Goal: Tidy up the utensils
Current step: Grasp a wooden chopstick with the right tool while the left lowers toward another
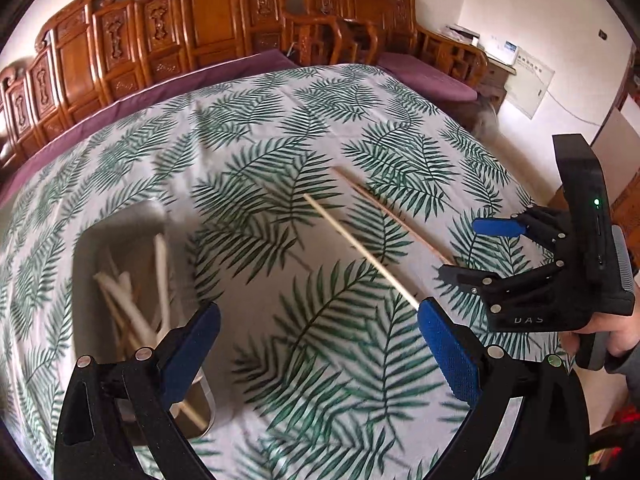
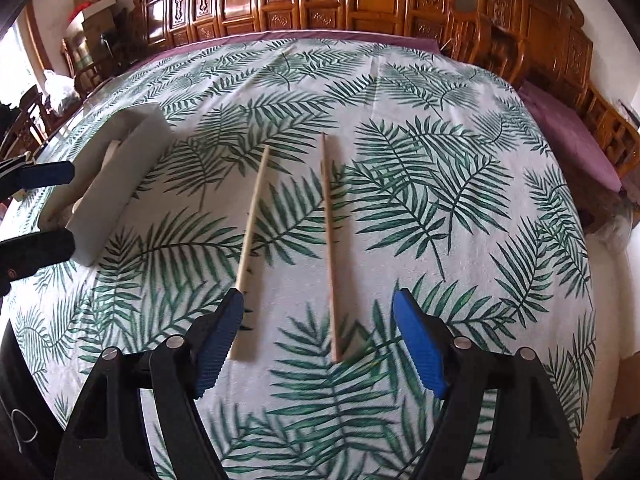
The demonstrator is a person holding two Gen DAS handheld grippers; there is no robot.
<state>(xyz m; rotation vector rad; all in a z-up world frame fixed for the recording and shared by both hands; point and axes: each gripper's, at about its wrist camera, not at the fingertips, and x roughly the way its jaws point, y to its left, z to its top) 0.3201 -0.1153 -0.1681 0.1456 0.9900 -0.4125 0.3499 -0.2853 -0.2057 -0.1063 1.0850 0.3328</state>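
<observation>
Jaws of both grippers stand wide, holding nothing: right gripper [image 2: 318,340] hovers over the near ends of two chopsticks, pale [image 2: 253,248] and darker [image 2: 329,240], lying apart on the cloth [image 2: 440,240]. Left gripper [image 1: 320,344] hangs nearer the tray [image 2: 120,168], which already holds utensils. Chopsticks look light, stiff, thin and prone to roll; pinching near mid-length seems safest.
</observation>
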